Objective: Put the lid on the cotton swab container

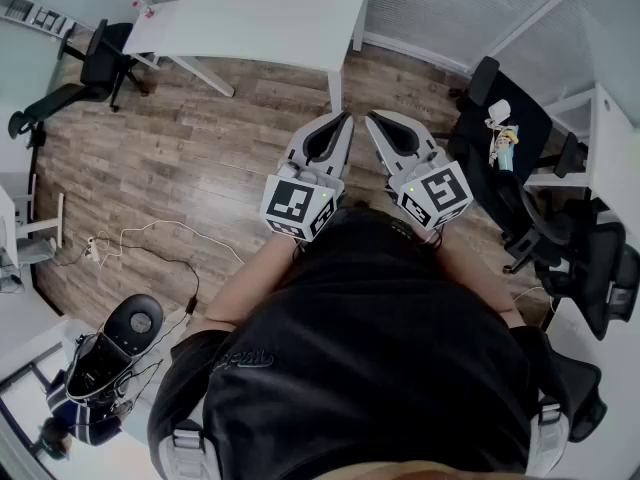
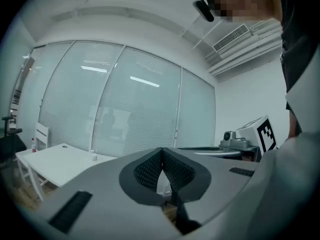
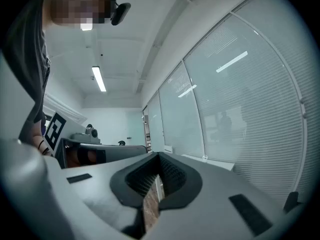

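Note:
No cotton swab container or lid can be made out with certainty. A small object stands on the white table, too small to identify. I hold both grippers close to my chest, pointing forward over the wooden floor. The left gripper is shut with nothing between its fingers, and its tips meet in the left gripper view. The right gripper sits right beside it, also shut and empty, its tips together in the right gripper view.
The white table stands ahead of me, past a stretch of wood floor. A black office chair is at the left, and another chair at the right carries small items. Cables trail across the floor at the left. Glass walls with blinds enclose the room.

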Tool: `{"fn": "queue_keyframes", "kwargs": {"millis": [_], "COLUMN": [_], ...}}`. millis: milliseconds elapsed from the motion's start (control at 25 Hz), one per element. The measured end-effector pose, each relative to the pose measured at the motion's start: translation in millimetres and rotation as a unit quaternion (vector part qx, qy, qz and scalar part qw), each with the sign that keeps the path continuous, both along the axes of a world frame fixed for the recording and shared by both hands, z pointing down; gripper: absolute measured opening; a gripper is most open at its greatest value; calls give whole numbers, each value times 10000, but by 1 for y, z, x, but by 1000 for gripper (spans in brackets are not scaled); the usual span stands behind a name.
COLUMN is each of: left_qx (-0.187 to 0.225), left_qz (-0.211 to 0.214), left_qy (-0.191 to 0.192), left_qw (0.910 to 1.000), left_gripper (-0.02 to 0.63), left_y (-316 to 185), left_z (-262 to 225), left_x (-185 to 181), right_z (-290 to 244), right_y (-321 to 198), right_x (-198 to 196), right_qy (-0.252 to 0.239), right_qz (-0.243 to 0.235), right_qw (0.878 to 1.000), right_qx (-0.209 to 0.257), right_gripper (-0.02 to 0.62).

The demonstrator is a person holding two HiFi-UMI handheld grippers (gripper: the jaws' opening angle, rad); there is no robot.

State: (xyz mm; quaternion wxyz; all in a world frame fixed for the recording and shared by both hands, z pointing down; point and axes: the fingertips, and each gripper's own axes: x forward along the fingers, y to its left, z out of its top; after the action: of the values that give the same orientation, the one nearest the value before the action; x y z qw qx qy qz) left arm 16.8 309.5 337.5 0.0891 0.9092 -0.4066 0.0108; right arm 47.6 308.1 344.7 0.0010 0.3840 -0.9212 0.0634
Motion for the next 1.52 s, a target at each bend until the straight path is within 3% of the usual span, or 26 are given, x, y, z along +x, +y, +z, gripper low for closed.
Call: {"fn": "queue_keyframes", "kwargs": {"millis": [440, 560, 680, 1160, 1520], "left_qx": [-225, -129, -30, -19, -153], "left_qz": [-22, 39, 51, 327, 397], "left_qy": [89, 355, 486, 578, 669], "left_qw": [9997, 9993, 9988, 9978, 9969], "left_gripper": [15, 15, 15, 15, 15], "left_y": [-22, -30, -44, -144, -195], "left_z": [13, 8, 5, -8, -7], "left_x": [-17, -24, -35, -113, -165], "right_z": [9, 0, 1, -6, -7], "right_y": [-21, -32, -48, -152, -198], "right_x": [-7, -7, -16, -96, -152], "right_qy": [-26, -249, -172, -206, -139], "right_qz": [80, 208, 259, 320, 293], "right_qw": [9998, 9995, 9995, 9993, 9994], "right_qx": [-151, -7, 51, 11, -81], "right_gripper": [23, 25, 25, 25, 25]}}
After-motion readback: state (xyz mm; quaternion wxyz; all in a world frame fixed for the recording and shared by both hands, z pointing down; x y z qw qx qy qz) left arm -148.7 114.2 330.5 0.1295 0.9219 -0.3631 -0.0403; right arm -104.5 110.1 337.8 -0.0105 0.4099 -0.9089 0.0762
